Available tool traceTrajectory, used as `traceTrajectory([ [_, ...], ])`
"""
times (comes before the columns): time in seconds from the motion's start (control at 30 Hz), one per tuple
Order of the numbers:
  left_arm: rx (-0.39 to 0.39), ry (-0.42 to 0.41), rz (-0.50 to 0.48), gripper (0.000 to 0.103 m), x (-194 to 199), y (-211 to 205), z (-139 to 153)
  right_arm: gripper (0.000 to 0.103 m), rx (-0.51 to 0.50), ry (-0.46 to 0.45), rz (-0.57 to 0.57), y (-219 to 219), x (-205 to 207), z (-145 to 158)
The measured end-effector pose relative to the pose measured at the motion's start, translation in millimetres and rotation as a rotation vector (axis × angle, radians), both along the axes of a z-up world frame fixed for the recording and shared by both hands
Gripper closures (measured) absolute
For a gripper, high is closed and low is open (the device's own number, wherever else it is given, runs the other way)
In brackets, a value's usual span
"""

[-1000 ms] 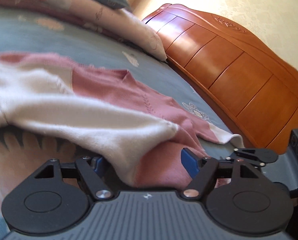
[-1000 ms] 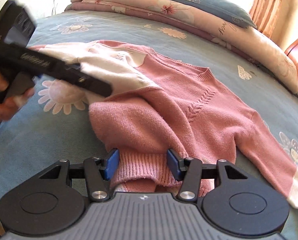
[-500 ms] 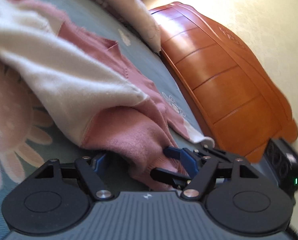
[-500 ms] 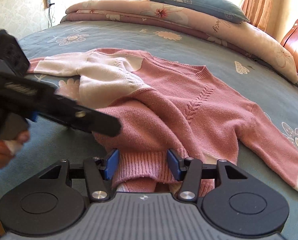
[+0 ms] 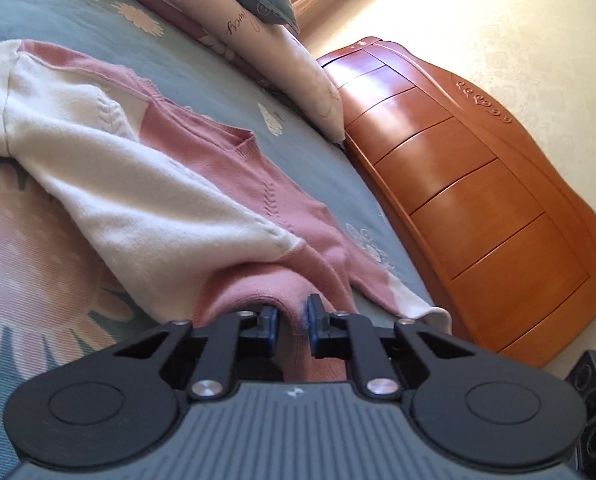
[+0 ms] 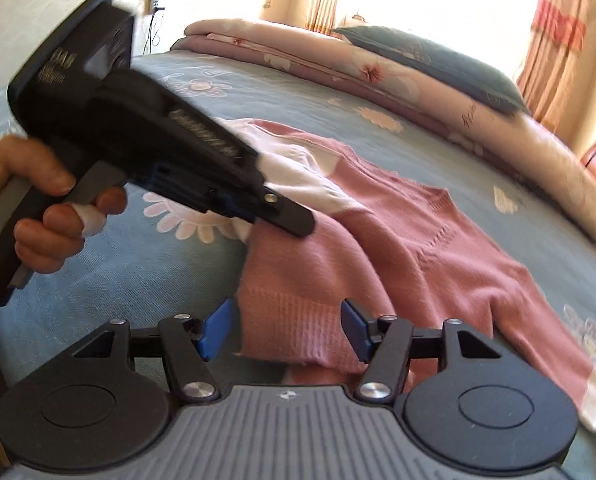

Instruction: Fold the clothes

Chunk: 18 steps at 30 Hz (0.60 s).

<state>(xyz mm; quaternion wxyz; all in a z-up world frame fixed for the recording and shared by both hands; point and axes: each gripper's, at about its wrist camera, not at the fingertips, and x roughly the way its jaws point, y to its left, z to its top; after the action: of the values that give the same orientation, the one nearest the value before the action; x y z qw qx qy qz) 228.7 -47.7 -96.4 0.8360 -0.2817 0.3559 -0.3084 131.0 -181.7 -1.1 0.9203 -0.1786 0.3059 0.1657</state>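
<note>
A pink and white knit sweater (image 5: 218,168) lies on the bed, its lower part folded over. My left gripper (image 5: 292,322) is shut on a pink fold of it near the hem. In the right wrist view the sweater (image 6: 398,240) spreads ahead, and its ribbed hem (image 6: 294,320) sits between the blue pads (image 6: 214,330) of my right gripper (image 6: 284,330), whose jaws stand wide open around it. The left gripper (image 6: 294,220) shows there from the side, held by a hand, its tips on the pink fabric.
The bed has a blue-grey floral cover (image 6: 178,264). Pillows (image 6: 438,76) and a folded quilt lie along the far side. A wooden headboard (image 5: 478,208) stands to the right. Curtains (image 6: 558,40) hang behind.
My left gripper has closed on the pink fold. The right gripper stays open around the hem and has tilted and lifted; the view is blurred.
</note>
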Motion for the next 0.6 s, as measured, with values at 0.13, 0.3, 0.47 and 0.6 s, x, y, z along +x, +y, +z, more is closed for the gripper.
traceTrajectory([
  [0.13,0.0,0.021,-0.011,0.091,0.4,2.7,1.5,0.035,-0.182,-0.103,-0.051,34.8,0.7,-20.4],
  [0.3,0.035,0.013,-0.027,0.091,-0.8,3.4,6.1,0.076,-0.359,-0.169,-0.092,53.8,7.3,-37.7],
  [0.47,0.106,-0.002,-0.058,0.071,-10.0,8.3,8.4,0.092,-0.299,-0.128,-0.07,49.8,5.2,-20.4],
  [0.6,0.171,-0.061,-0.058,0.059,-27.4,14.7,14.4,0.093,-0.204,-0.06,-0.017,53.5,-5.7,1.3],
])
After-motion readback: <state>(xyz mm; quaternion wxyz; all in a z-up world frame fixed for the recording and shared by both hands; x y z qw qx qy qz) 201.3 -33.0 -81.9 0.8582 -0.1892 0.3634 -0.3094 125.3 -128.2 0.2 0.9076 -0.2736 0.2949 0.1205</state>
